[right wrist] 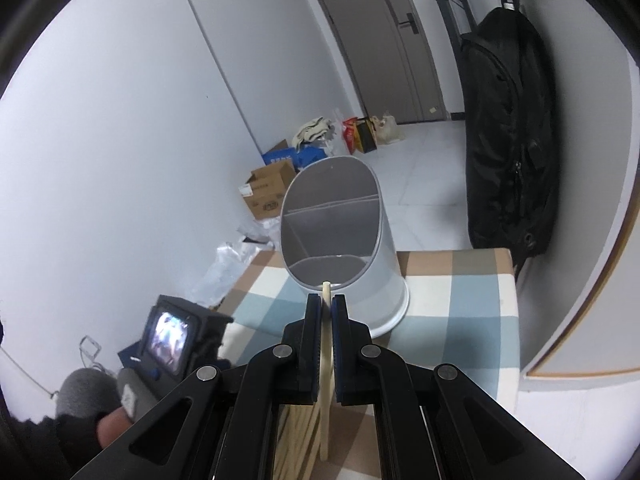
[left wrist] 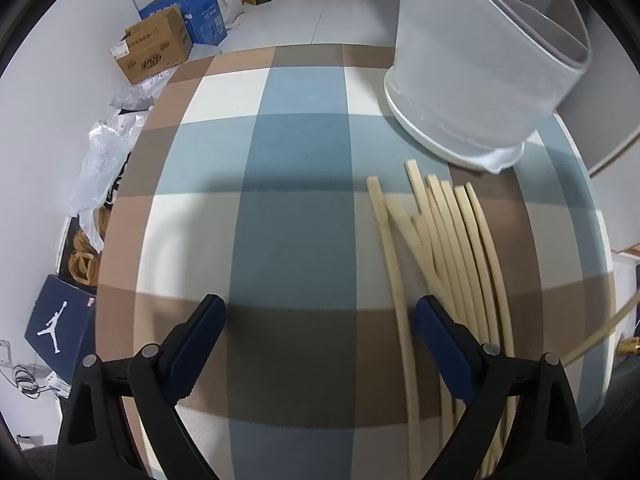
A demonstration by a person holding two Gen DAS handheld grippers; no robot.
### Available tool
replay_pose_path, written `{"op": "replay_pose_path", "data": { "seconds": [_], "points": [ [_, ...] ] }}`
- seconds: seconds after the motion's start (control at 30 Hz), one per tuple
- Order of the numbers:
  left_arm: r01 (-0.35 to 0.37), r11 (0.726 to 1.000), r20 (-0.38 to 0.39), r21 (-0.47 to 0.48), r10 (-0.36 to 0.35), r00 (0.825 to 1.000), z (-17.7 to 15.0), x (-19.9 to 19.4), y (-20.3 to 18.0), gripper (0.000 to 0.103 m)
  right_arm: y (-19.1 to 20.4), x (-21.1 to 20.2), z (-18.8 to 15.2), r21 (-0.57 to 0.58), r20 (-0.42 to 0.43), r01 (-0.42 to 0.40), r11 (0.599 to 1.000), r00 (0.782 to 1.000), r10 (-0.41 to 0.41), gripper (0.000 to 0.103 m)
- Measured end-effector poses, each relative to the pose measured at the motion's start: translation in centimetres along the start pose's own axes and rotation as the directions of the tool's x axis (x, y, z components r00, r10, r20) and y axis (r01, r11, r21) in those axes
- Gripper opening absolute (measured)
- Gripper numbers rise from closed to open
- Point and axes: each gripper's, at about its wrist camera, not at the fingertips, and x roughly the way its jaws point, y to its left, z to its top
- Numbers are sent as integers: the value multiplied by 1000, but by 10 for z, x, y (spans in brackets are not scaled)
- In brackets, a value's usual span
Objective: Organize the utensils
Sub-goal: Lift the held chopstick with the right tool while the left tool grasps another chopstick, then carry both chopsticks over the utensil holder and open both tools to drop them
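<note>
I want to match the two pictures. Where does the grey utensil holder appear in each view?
Left wrist view: the utensil holder fills the upper right, beyond the chopsticks lying on the table.
Right wrist view: it stands at centre, just past the right gripper, its divided opening facing the camera.
Shared landmark: the checked tablecloth.

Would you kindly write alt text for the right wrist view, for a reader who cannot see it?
The right gripper is shut on one wooden chopstick, its tip near the rim of a grey divided utensil holder standing on a checked tablecloth.
</note>
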Motion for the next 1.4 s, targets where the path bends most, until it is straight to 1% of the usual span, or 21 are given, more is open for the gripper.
{"op": "replay_pose_path", "data": {
  "seconds": [0.17,0.2,0.23,0.27,0.37,0.43,0.47,0.5,0.53,0.6,0.67,0.77,0.8,0.9,1.0,1.03,1.1,1.2,1.27,1.37,1.4],
  "points": [
    [19,1000,12,20,-19,1000,12,4,-7,85,-6,-9,2,21,19,-11,1000,1000,11,4],
    [21,999,16,24,-22,1000,15,4,-7,81,-7,-9,2,23,22,-11,1000,1000,10,4],
    [23,999,25,28,-24,999,17,4,-8,75,-9,-9,2,28,24,-12,1000,1000,11,4],
    [25,999,32,30,-26,999,17,4,-9,72,-10,-9,2,33,24,-12,999,1000,12,4],
    [38,998,50,55,-41,998,22,1,-13,45,-16,-7,3,52,21,-13,999,1000,12,4],
    [50,996,57,69,-54,997,25,1,-15,15,-19,-7,4,60,23,-15,998,1000,13,4],
    [63,996,57,70,-67,996,27,1,-15,6,-18,-8,4,61,24,-15,998,1000,14,4],
    [86,994,54,61,-90,995,28,2,-13,2,-19,-7,4,60,25,-16,998,1000,14,4],
    [122,992,56,40,-124,991,29,2,-9,2,-19,-7,4,59,25,-15,998,1000,13,4],
    [142,990,67,8,-142,988,29,0,-6,2,-19,-6,4,57,25,-17,998,1000,15,4],
    [157,987,104,-19,-154,983,27,-9,-3,2,-20,-5,4,55,28,-15,998,1000,13,4],
    [163,986,196,-40,-152,969,23,-34,0,2,-20,-5,5,58,36,-18,998,999,16,4],
    [177,983,224,-49,-162,961,23,-43,1,2,-20,-5,5,58,39,-22,998,999,19,4],
    [214,975,314,-57,-186,931,17,-75,5,2,-18,-8,5,54,53,-32,998,998,29,4],
    [223,974,387,-44,-190,902,14,-99,4,2,-12,-13,5,34,69,-40,999,997,37,4],
    [234,971,406,-38,-199,892,12,-109,3,2,-9,-14,5,26,75,-41,999,996,39,4],
    [251,967,429,-30,-215,878,14,-116,4,2,-4,-17,5,9,85,-43,999,995,42,4],
    [261,965,461,-18,-223,859,24,-124,11,2,4,-21,6,-5,101,-49,999,994,50,4],
    [258,966,488,-5,-223,844,23,-134,13,2,8,-25,8,-7,113,-55,998,992,55,4],
    [281,960,530,5,-241,813,21,-152,17,2,13,-30,14,-6,127,-68,998,990,68,4],
    [289,957,547,5,-244,801,23,-159,18,2,14,-32,16,-5,132,-72,997,989,72,4]
  ]
}}
